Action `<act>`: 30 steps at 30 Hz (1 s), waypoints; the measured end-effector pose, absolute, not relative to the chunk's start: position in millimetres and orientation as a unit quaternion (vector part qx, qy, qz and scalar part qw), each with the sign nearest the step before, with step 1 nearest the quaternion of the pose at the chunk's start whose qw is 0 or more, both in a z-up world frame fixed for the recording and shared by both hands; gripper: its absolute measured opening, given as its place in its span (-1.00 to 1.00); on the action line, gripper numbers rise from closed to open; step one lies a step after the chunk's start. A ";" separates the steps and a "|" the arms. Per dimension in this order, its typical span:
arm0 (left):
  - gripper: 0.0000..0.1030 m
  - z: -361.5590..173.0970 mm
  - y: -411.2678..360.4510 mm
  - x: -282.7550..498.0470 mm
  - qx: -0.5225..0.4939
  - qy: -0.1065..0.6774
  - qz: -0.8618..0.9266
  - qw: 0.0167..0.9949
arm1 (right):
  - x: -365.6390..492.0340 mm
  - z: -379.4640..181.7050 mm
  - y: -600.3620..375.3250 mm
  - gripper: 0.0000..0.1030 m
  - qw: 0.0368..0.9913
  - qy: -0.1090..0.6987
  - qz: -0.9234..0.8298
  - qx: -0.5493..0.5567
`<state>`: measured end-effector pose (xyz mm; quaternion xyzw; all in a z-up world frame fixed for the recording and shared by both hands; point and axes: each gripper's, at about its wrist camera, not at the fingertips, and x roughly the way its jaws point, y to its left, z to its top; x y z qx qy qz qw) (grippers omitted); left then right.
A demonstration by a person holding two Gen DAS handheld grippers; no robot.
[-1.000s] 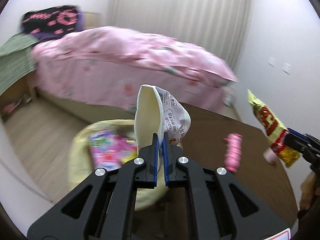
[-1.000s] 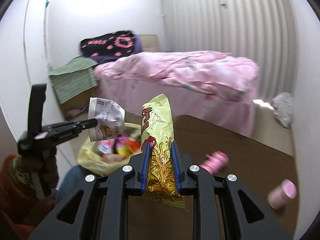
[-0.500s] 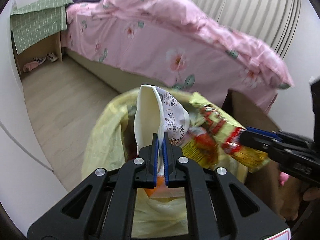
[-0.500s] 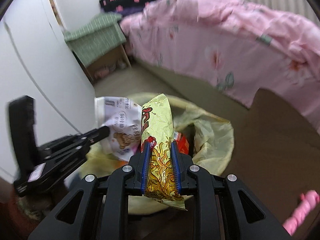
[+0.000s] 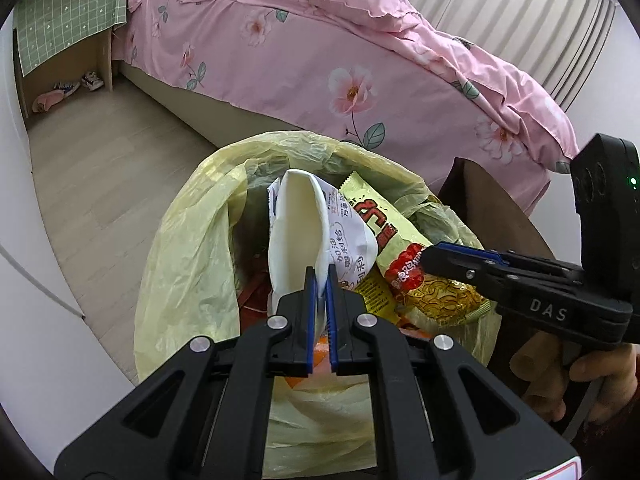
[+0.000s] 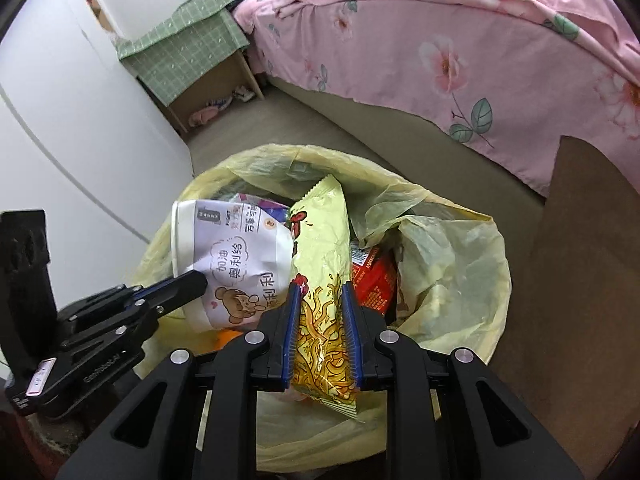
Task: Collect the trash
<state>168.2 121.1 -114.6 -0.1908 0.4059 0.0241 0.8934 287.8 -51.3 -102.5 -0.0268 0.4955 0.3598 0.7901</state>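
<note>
Paper cup (image 5: pixel 316 240) — pinched at its rim by the left gripper (image 5: pixel 321 280) — and noodle packet (image 6: pixel 320 280), clamped in the right gripper (image 6: pixel 320 300), hang over the yellow trash bag (image 6: pixel 452 272).

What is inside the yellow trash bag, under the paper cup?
Inside the yellow trash bag, a red wrapper and something orange show. The paper cup and noodle packet cover the rest.

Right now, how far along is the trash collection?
Done: wrappers already lie in the yellow bag. In hand: the left tool pinches a paper cup, the right tool a noodle packet, both over the bag, unreleased. Left: dropping both.
</note>
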 end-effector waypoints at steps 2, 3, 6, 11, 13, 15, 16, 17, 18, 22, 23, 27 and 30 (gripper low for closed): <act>-0.91 -114.9 119.5 168.4 -0.190 0.411 0.022 0.891 | 287.9 -101.3 -53.5 -0.60 0.793 0.492 0.359 -0.023; -0.91 -114.3 118.7 168.3 -0.189 0.412 0.022 0.891 | 287.3 -100.7 -54.7 -0.60 0.793 0.491 0.359 -0.020; -0.82 -109.0 118.3 164.4 -0.192 0.409 0.024 0.892 | 284.1 -96.6 -60.0 -0.58 0.797 0.486 0.357 -0.004; -0.16 -87.0 117.9 152.5 -0.191 0.390 0.017 0.901 | 261.4 -73.8 -76.9 -0.20 0.827 0.451 0.335 -0.002; -0.08 -76.0 114.0 147.9 -0.182 0.387 0.012 0.904 | 247.7 -60.0 -88.3 -0.19 0.841 0.434 0.324 0.001; 0.03 -64.5 107.5 140.1 -0.176 0.382 0.002 0.907 | 228.3 -43.7 -103.9 -0.19 0.857 0.412 0.311 0.005; 0.13 -58.5 101.4 134.4 -0.168 0.380 -0.007 0.909 | 215.8 -35.0 -112.7 -0.19 0.864 0.402 0.303 0.004; 0.23 -52.5 93.8 127.5 -0.154 0.378 -0.015 0.913 | 206.6 -29.4 -119.1 -0.19 0.869 0.397 0.296 0.004; 0.28 -46.6 85.5 119.6 -0.138 0.375 -0.019 0.917 | 193.1 -21.8 -128.3 -0.19 0.874 0.391 0.287 0.005; 0.35 -24.5 60.2 83.8 -0.089 0.348 -0.035 0.932 | 134.0 -2.8 -157.8 -0.19 0.895 0.375 0.243 -0.005; 0.35 -19.4 55.8 74.8 -0.080 0.342 -0.039 0.935 | 122.2 -0.7 -161.6 -0.19 0.899 0.370 0.235 -0.011; 0.35 -0.3 37.9 38.6 -0.029 0.317 -0.030 0.947 | 67.3 10.0 -178.4 -0.19 0.922 0.340 0.181 -0.037; 0.35 10.1 30.7 17.1 -0.011 0.305 -0.023 0.952 | 34.9 15.3 -184.7 -0.19 0.929 0.326 0.173 -0.033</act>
